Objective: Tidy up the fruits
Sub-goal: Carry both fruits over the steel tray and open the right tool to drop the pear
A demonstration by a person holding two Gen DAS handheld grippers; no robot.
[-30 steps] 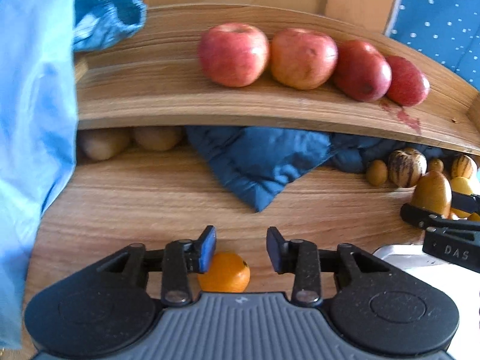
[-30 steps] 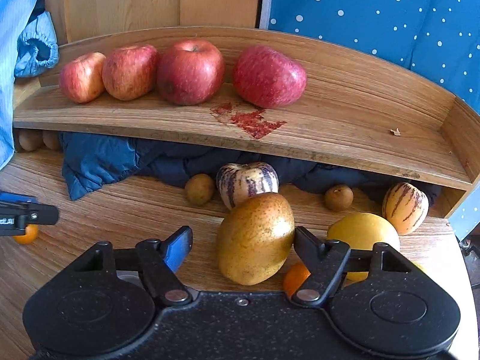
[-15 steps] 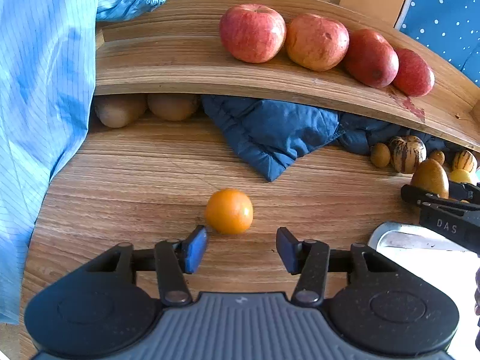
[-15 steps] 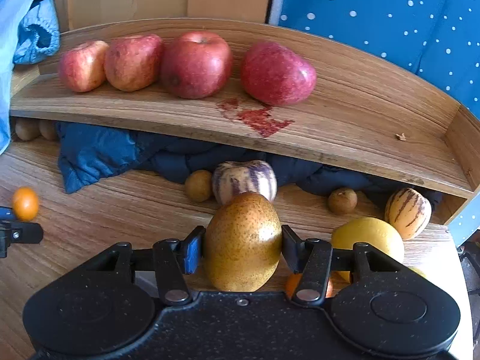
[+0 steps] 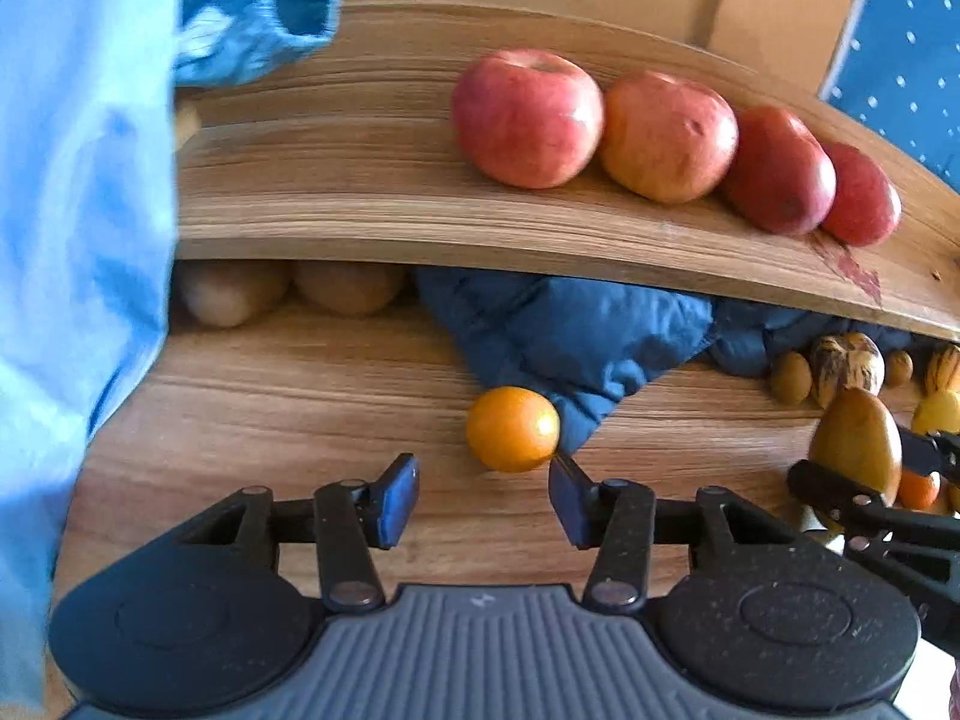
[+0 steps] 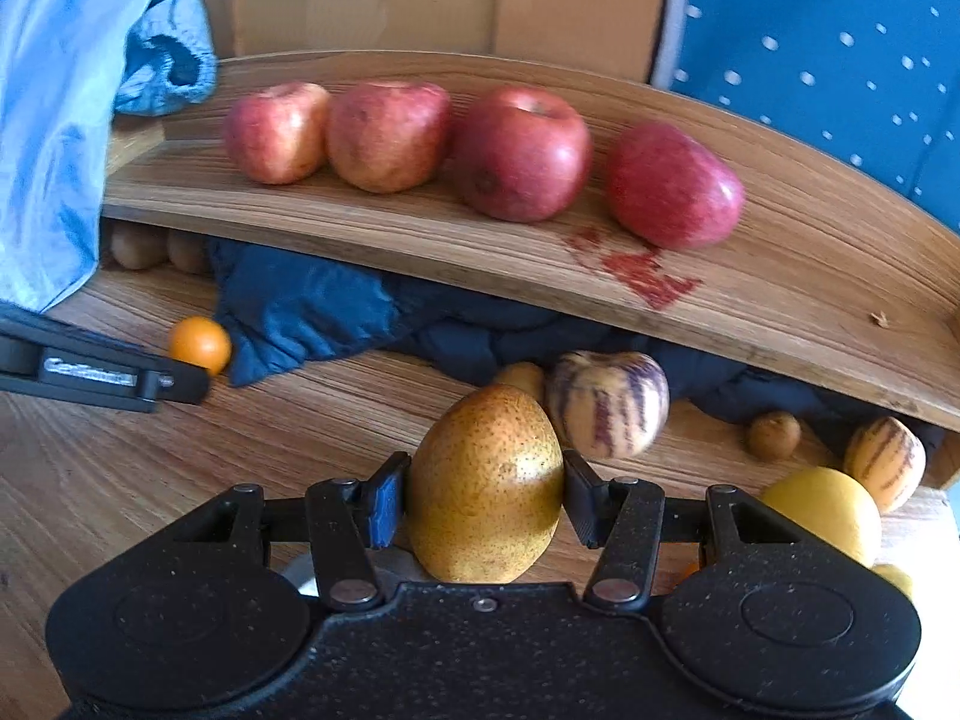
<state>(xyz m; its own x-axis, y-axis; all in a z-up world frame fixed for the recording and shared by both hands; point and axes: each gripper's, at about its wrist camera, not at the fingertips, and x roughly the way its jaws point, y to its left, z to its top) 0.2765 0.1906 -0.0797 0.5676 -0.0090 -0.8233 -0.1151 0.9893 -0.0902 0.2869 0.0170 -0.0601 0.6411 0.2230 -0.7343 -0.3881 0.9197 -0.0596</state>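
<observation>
The wood-grain table [image 5: 288,402] is carrying everything, and the curved wooden shelf [image 6: 780,276] is sitting above its back edge. A light blue fabric sleeve [image 5: 78,240] is hanging along my left side. A crumpled dark blue quilted cloth [image 5: 576,336] is lying under the shelf and spilling forward onto the table. Four red apples [image 6: 522,153] are sitting in a row on the shelf, the left three touching and the rightmost a little apart, beside a red stain.

My right gripper [image 6: 483,501] is clamping a speckled yellow-brown pear [image 6: 486,486], both pads pressing its sides. Just behind it a purple-striped cream melon-like fruit [image 6: 609,405] is resting, with a yellow citrus fruit [image 6: 825,510] off to the right.

My left gripper [image 5: 483,492] is standing with its jaws apart and holding nothing. The small round orange [image 5: 513,429] is lying on the table just ahead of it, beside the cloth's corner; it may be touching the right pad, though the angle is poor.
</observation>
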